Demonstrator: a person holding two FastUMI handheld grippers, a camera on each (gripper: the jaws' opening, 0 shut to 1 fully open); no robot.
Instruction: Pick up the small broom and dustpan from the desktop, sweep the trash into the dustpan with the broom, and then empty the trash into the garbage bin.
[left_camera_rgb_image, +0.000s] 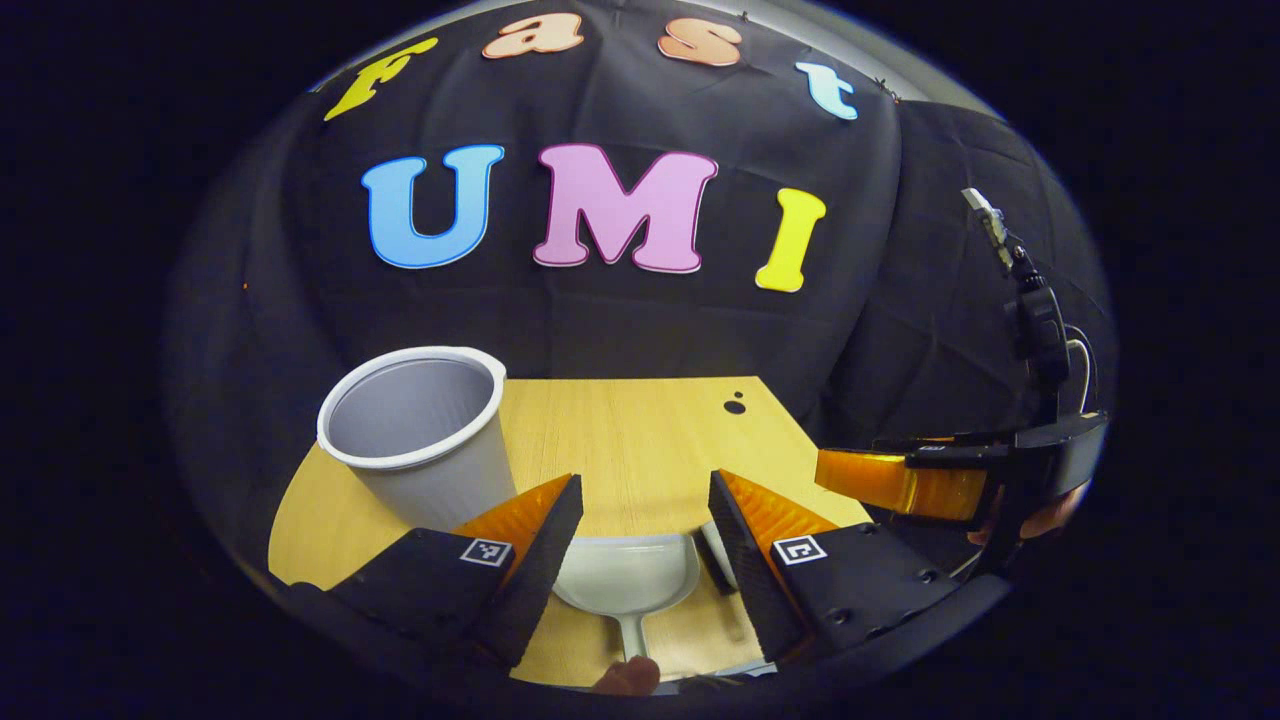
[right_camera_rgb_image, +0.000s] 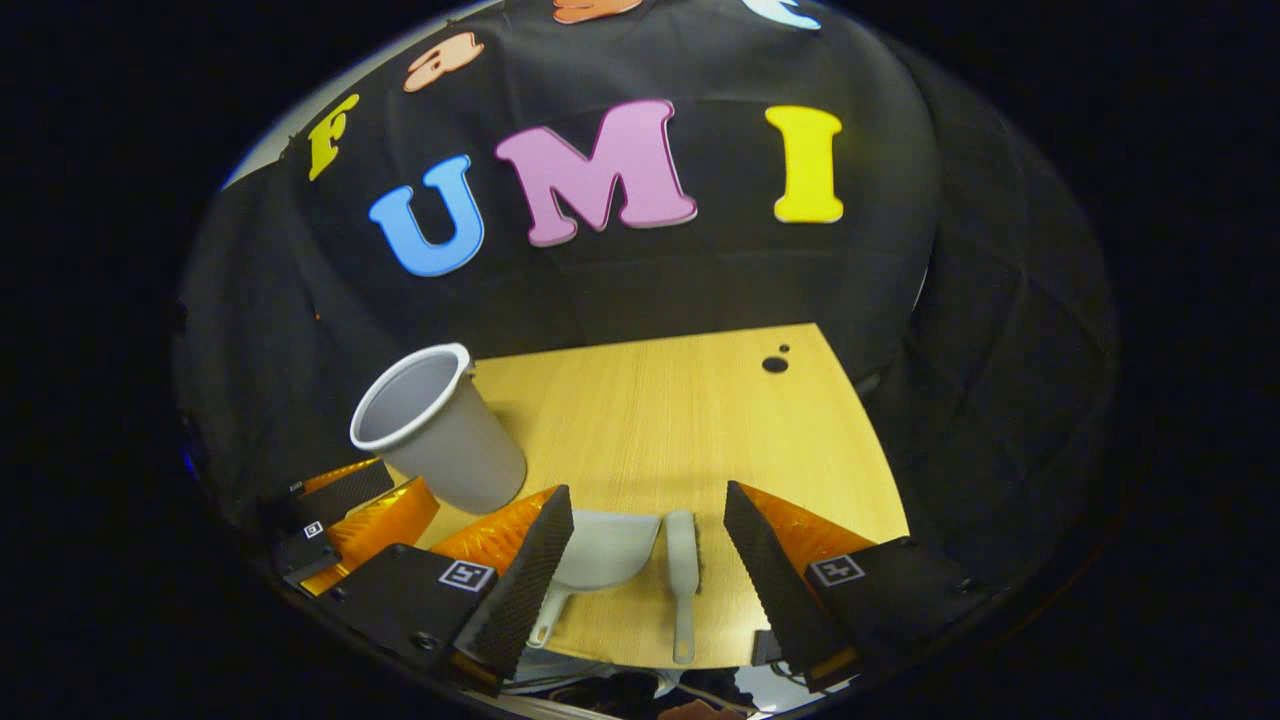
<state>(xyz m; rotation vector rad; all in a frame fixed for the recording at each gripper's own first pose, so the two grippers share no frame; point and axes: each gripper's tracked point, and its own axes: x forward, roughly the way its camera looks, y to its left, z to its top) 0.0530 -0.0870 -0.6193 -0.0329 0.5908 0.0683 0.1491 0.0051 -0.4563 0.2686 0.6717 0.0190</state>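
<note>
A white dustpan (left_camera_rgb_image: 625, 580) lies flat on the wooden desktop (left_camera_rgb_image: 640, 430), its handle pointing toward me. My left gripper (left_camera_rgb_image: 645, 480) hovers above it, open, with nothing between the fingers. A small grey-white broom (right_camera_rgb_image: 683, 565) lies just right of the dustpan (right_camera_rgb_image: 605, 550), also handle toward me. Over the broom and the dustpan hangs my right gripper (right_camera_rgb_image: 648, 490), open and empty. The garbage bin, a white cup-shaped container (left_camera_rgb_image: 420, 440), stands at the desktop's left rear and looks empty inside. In the left gripper view, the broom's head (left_camera_rgb_image: 715, 555) peeks out beside the right finger.
The right gripper (left_camera_rgb_image: 900, 480) reaches in from the right edge, the left gripper (right_camera_rgb_image: 350, 515) from the lower left beside the bin (right_camera_rgb_image: 440, 430). A small dark hole (right_camera_rgb_image: 775, 364) marks the desktop's far right corner. Black cloth walls surround the desk.
</note>
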